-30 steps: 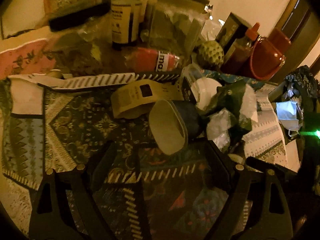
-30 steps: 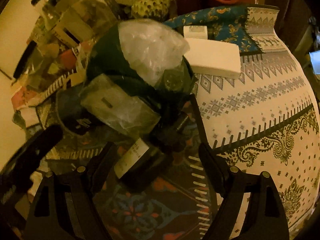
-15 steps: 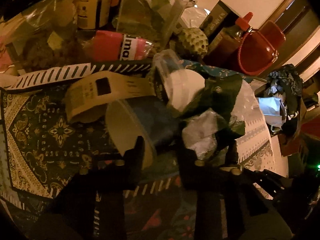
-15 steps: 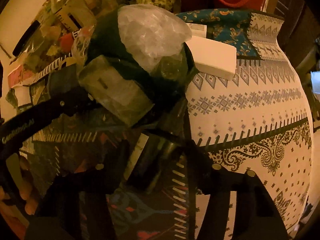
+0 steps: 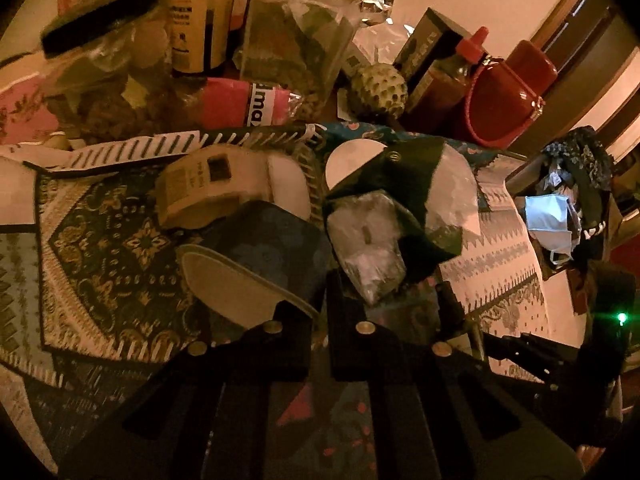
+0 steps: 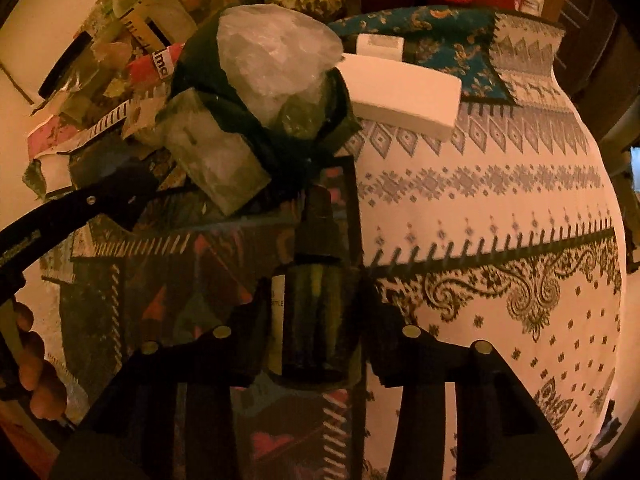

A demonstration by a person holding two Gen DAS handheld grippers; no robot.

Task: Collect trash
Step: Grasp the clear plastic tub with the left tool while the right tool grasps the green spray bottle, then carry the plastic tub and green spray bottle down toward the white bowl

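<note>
My left gripper (image 5: 318,312) is shut on the rim of a flattened blue patterned paper cup (image 5: 256,264) with a pale inside. My right gripper (image 6: 316,304) is shut on a small dark bottle (image 6: 316,308) with a pale label, lying on the patterned cloth (image 6: 480,208). Just beyond both sits a dark green bag (image 5: 412,184) stuffed with crumpled clear plastic (image 6: 272,56). A flattened beige carton (image 5: 208,188) and a white lid (image 5: 352,160) lie behind the cup. The left gripper's arm shows at the left of the right wrist view (image 6: 80,208).
The back of the table is crowded: a dark glass bottle (image 5: 200,28), clear bags (image 5: 296,36), a red wrapper (image 5: 244,102), a custard apple (image 5: 378,90), a sauce bottle (image 5: 452,76), a red bucket (image 5: 508,96). A white box (image 6: 400,92) lies on the cloth. A face mask (image 5: 548,220) hangs at right.
Both grippers have closed from open: the left onto the paper cup's rim, the right onto the dark bottle. The left gripper has pulled back and lifted slightly.
</note>
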